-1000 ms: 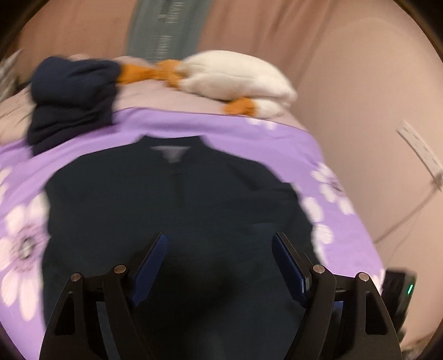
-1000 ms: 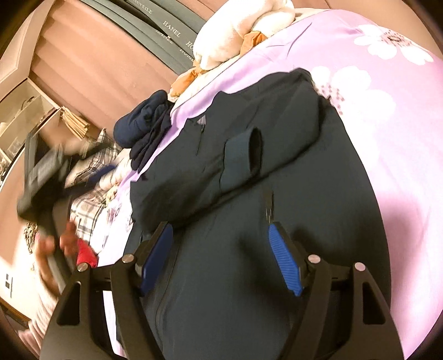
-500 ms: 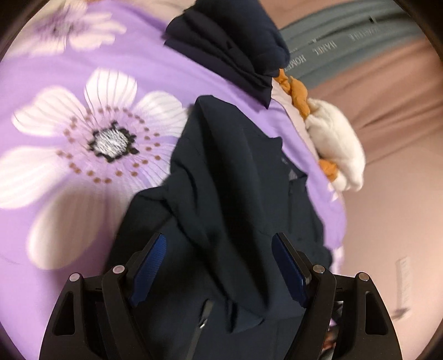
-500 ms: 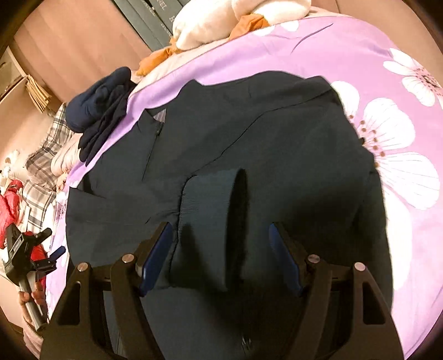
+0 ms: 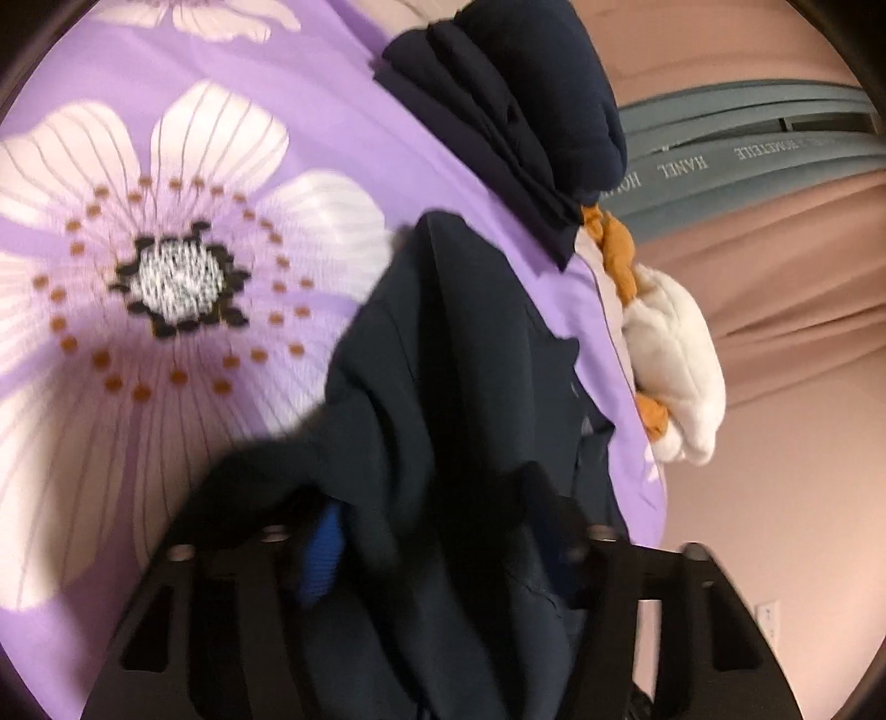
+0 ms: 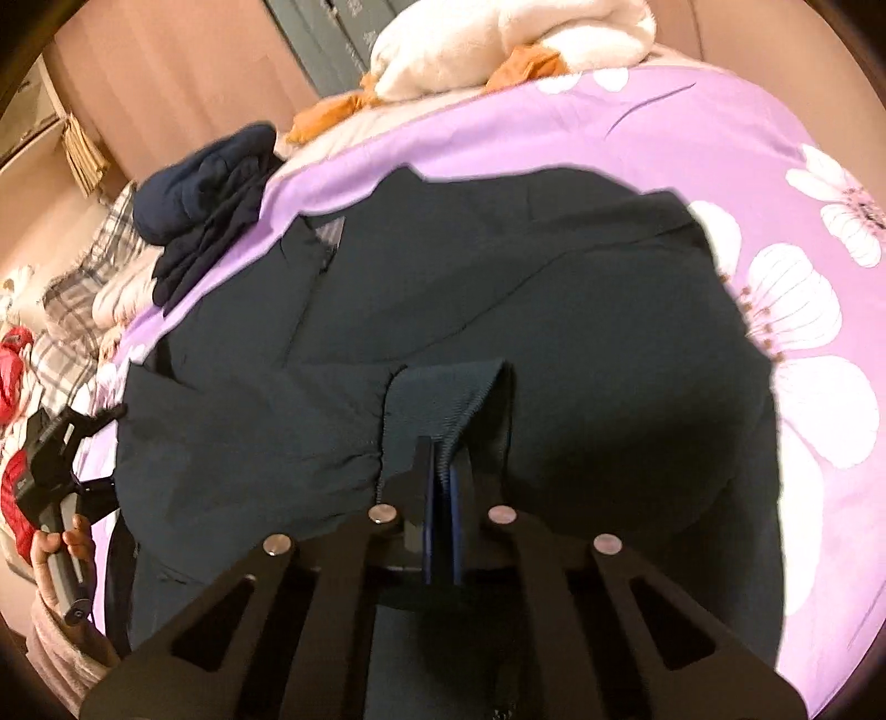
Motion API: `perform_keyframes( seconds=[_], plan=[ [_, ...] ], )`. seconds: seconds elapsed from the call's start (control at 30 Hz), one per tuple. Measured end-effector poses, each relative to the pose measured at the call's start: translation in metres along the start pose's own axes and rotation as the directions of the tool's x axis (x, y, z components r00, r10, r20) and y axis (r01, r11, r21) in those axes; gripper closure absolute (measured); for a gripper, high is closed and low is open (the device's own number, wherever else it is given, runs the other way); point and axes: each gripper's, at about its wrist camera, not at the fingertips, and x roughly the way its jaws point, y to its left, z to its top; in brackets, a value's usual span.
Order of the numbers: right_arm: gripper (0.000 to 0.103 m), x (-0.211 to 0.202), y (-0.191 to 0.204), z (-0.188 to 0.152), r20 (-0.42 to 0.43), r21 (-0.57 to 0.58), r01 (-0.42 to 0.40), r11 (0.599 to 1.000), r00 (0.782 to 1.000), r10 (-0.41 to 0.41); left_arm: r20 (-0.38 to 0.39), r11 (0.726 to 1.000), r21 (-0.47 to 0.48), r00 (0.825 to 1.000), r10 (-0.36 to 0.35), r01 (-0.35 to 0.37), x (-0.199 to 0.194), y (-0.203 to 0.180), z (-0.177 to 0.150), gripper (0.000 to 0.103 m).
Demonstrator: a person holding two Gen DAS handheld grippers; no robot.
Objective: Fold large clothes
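In the right wrist view, the right claw (image 6: 440, 487) is seen pressed together on the ribbed knit cuff (image 6: 443, 396) of a dark navy jacket (image 6: 498, 310), its jaws having just been closing, with the cuff's edge pinched between the blue pads. In the left wrist view, the left claw (image 5: 437, 548) is seen about half spread, its jaws also having just been closing, and a dark bunch of the same jacket's cloth (image 5: 443, 443) lies between them and drapes over them. Whether the pads press on that cloth cannot be told, as the frame is blurred there and one pad is covered.

The jacket is spread front-up across a purple bedspread printed with large white flowers (image 6: 720, 127), one sleeve laid across the chest. It is judged soft, limp and fairly light, with some bulk at seams and cuffs; thin single layers are likely to slip, so the thicker ribbed cuff and the hem or side seam are judged the better places to be held.

Farther off, a folded pile of navy clothes (image 6: 210, 194) is seen near the collar, and beyond it a white plush toy with orange feet (image 6: 498, 39).
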Motion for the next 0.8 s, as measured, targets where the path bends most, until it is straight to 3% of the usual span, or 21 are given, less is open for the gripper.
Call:
perform_keyframes(
  seconds=[0.1,0.17,0.3,0.4,0.57,0.7,0.8],
  plan=[
    [0.099,-0.021,-0.014,-0.002,0.080,0.091,0.006,0.996,0.997,-0.013,0.031,0.999,-0.018,0.999,-0.026,0.027,-0.003,0.006,0.000,0.055],
    [0.099,-0.032,-0.030,-0.011,0.108,0.142,0.047,0.989,0.992,-0.063,0.020,1.000,-0.006,1.000,-0.016,0.016,0.001,0.007,-0.001,0.057],
    [0.096,-0.018,-0.038,-0.024,0.032,0.120,0.049,0.992,0.998,-0.053,0.020,1.000,-0.016,1.000,0.006,-0.005,0.001,0.014,0.000,0.062],
    [0.094,-0.018,-0.043,-0.023,0.022,0.149,0.008,0.989,1.000,-0.012,0.021,1.000,-0.005,0.999,0.024,-0.024,-0.005,0.019,0.002,0.066],
    [0.078,-0.027,-0.047,-0.020,0.049,0.172,0.041,0.984,0.998,-0.050,0.009,0.996,0.028,0.997,0.080,-0.080,-0.012,0.022,0.002,0.068],
    [0.073,-0.038,-0.048,-0.019,0.094,0.182,0.071,0.981,0.992,-0.090,0.011,0.976,0.155,0.989,0.150,-0.150,-0.029,0.012,-0.007,0.068],
    [0.058,-0.046,-0.046,-0.018,0.111,0.179,0.065,0.982,0.990,-0.085,0.009,0.967,0.202,0.987,0.159,-0.158,-0.041,0.008,-0.014,0.068]
  ],
)
